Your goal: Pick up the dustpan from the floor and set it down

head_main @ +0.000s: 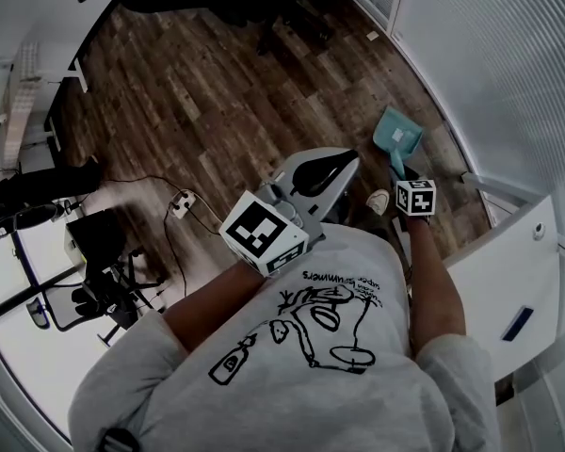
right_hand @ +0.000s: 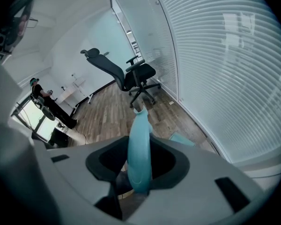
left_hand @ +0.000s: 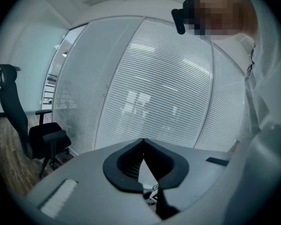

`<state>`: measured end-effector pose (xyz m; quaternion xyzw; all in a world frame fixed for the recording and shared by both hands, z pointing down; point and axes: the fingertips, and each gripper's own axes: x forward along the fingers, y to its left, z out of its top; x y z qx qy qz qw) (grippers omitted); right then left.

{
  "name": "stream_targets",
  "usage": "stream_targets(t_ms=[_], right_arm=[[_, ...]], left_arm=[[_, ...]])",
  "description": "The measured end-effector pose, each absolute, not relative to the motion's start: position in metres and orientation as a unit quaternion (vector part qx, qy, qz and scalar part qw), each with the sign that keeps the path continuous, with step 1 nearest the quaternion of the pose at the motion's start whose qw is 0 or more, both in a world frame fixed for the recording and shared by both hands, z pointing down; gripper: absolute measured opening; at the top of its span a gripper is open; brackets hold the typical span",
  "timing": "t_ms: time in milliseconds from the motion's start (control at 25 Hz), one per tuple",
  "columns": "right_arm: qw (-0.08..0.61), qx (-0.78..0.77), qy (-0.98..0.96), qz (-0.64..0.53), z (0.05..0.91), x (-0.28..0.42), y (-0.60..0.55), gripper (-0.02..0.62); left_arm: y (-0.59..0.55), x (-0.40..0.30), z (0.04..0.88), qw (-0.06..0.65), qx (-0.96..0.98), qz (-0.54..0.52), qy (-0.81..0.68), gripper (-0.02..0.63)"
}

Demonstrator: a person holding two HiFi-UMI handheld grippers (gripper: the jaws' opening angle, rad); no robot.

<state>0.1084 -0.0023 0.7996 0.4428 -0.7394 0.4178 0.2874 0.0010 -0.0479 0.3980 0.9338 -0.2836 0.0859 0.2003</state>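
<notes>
My right gripper [right_hand: 139, 144] clamps the teal dustpan [head_main: 398, 137] by its handle, wood-plank floor [head_main: 188, 102] below, slatted blinds [head_main: 490, 55] alongside. My left gripper [left_hand: 143, 143] is closed and empty.

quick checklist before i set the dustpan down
1. Right gripper shut on the dustpan handle: ok.
2. Left gripper shut and empty: ok.
3. Pan already touching the floor: cannot tell.
4. Chair well apart from the dustpan: ok.
5. Shoe not under the pan: ok.
</notes>
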Motion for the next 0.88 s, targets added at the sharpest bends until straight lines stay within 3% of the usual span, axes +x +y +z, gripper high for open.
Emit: stream_targets(t_ms=[880], right_arm=[[0.321,0.402,-0.745,0.424,0.813,0.093,0.019,0.118]], left_arm=[[-0.048,0.001,0.398,0.201,0.934,0.087,-0.283,0.002]])
